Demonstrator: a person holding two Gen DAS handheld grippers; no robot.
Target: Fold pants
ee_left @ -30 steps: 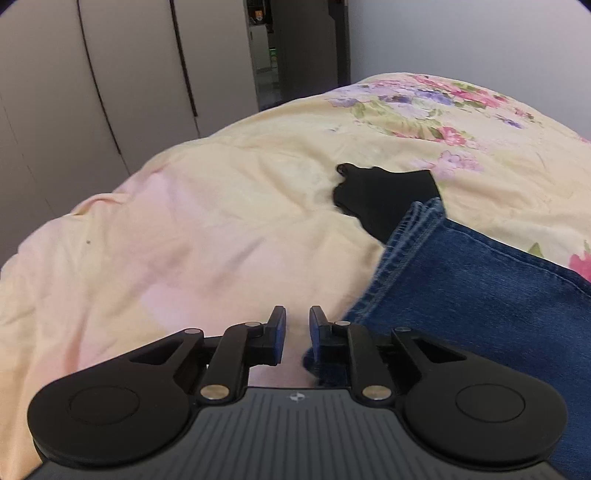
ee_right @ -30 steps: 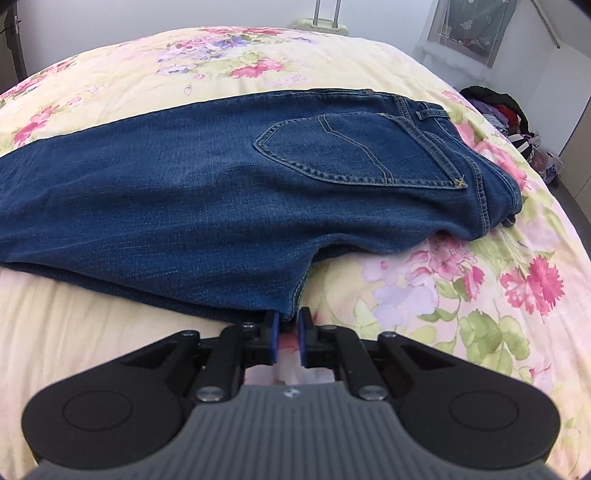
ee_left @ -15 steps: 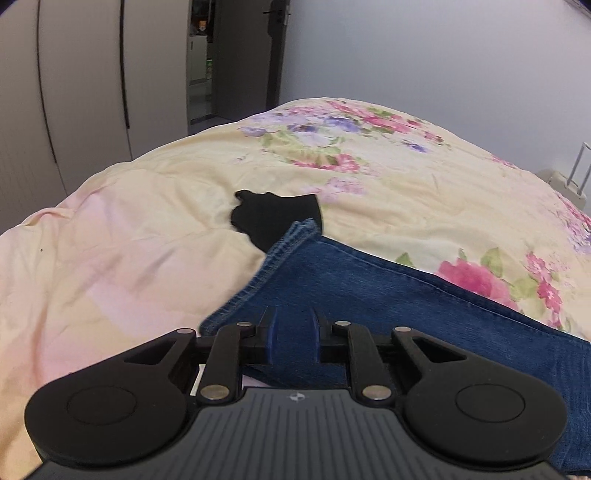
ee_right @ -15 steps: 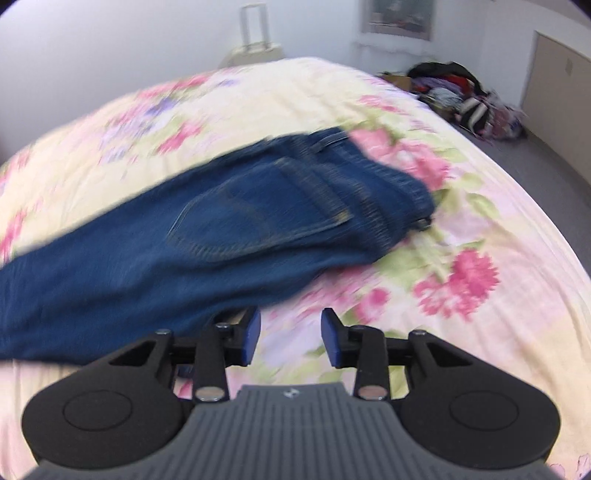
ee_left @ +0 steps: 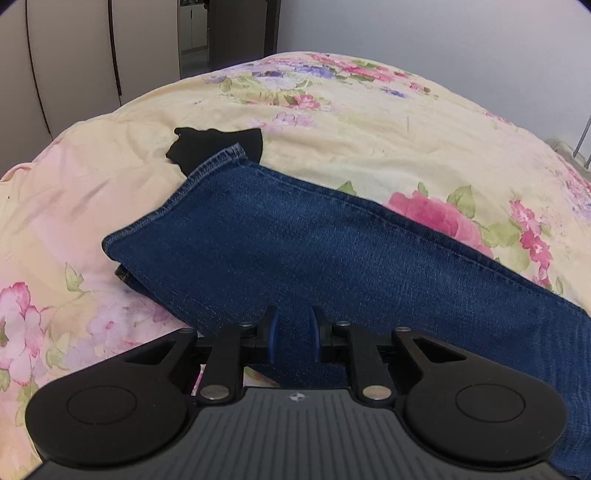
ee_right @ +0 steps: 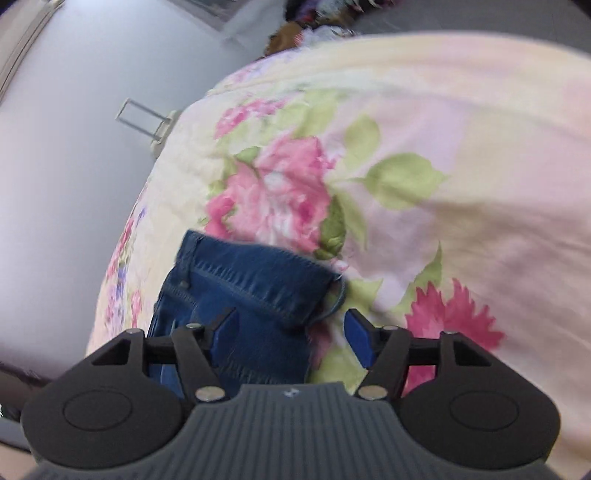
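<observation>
Blue jeans (ee_left: 314,251) lie flat across a floral bedspread (ee_left: 369,140), their leg hems at the left in the left wrist view. My left gripper (ee_left: 293,332) hovers over the near edge of the leg end. Its jaws stand a narrow gap apart with nothing clamped between them. In the blurred right wrist view the waistband end of the jeans (ee_right: 251,288) lies under my right gripper (ee_right: 289,317). Its jaws are opening wide, and the denim corner sits below and between the fingers without the pads pressing on it.
A black garment (ee_left: 210,147) pokes out from under the leg hem. Wardrobe doors (ee_left: 74,66) stand beyond the bed on the left. A suitcase handle (ee_right: 140,118) rises by the wall, and a pile of clothes (ee_right: 314,22) lies on the floor past the bedspread (ee_right: 480,147).
My left gripper has slid from the bare bedspread over the leg end of the jeans. My right gripper has swung along the jeans to the waistband end, rolled, and opened its jaws.
</observation>
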